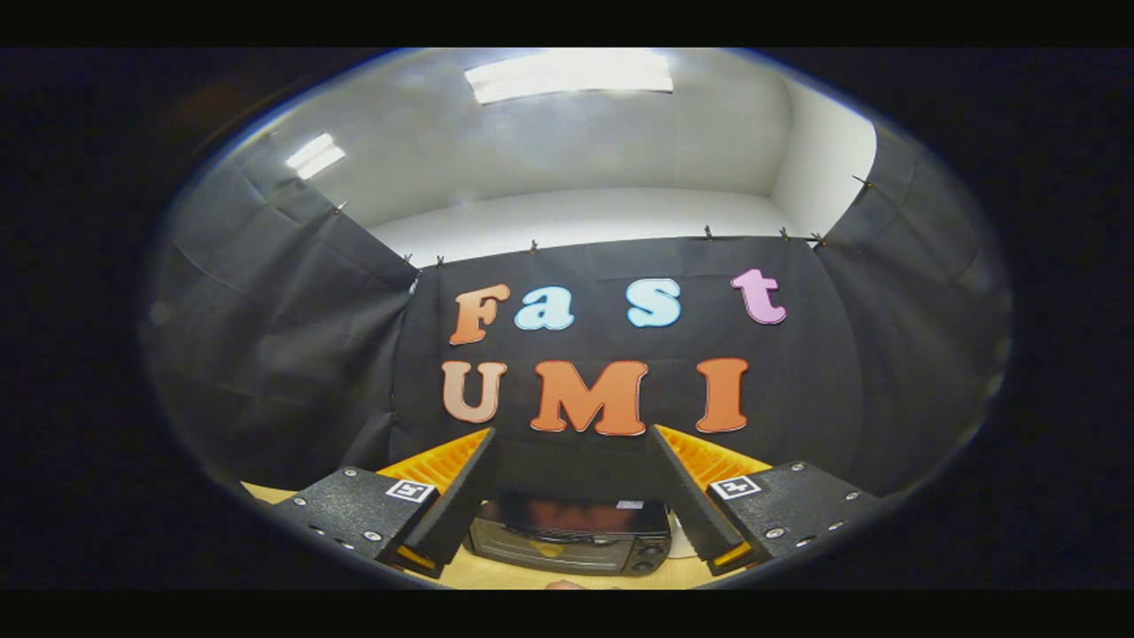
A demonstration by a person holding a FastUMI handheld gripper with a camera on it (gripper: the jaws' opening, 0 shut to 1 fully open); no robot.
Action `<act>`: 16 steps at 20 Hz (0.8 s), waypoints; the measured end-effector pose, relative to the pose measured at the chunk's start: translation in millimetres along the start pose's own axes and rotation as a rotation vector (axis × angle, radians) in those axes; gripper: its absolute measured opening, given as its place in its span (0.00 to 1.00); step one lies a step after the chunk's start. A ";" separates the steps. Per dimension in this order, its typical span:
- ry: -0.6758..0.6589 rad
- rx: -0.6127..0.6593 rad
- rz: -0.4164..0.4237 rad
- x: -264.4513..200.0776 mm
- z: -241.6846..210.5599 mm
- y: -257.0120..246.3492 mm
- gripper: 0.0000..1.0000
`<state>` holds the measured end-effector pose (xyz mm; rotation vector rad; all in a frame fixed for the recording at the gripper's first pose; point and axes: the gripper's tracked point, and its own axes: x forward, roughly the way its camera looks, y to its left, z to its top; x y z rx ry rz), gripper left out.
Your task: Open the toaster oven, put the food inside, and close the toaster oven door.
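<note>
Tongs held wide above a closed toaster oven in a cloth-walled booth.

The gripper hangs with its two fingers spread far apart and nothing between them; the toaster oven sits on the light wooden table below and just beyond the fingertips, framed in the gap between them. Its door (dark glass with a glossy sheen) stands shut, so what lies inside cannot be told; two round knobs sit at its right end. The oven is a boxy dark metal case with rounded corners. The finger mounts are grainy, matte blocks studded with small screws, each bearing a square marker. A small pinkish thing lies on the table nearer than the oven, too cut off to identify. Beyond the oven hangs creased black cloth, with open room above it.
</note>
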<state>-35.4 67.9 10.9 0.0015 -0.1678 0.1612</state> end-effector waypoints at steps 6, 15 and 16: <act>0.006 0.028 0.045 8.6 -4.7 12.9 0.97; 0.045 0.040 0.051 12.8 -17.8 20.3 0.97; 0.047 0.040 0.051 13.1 -18.5 20.9 0.97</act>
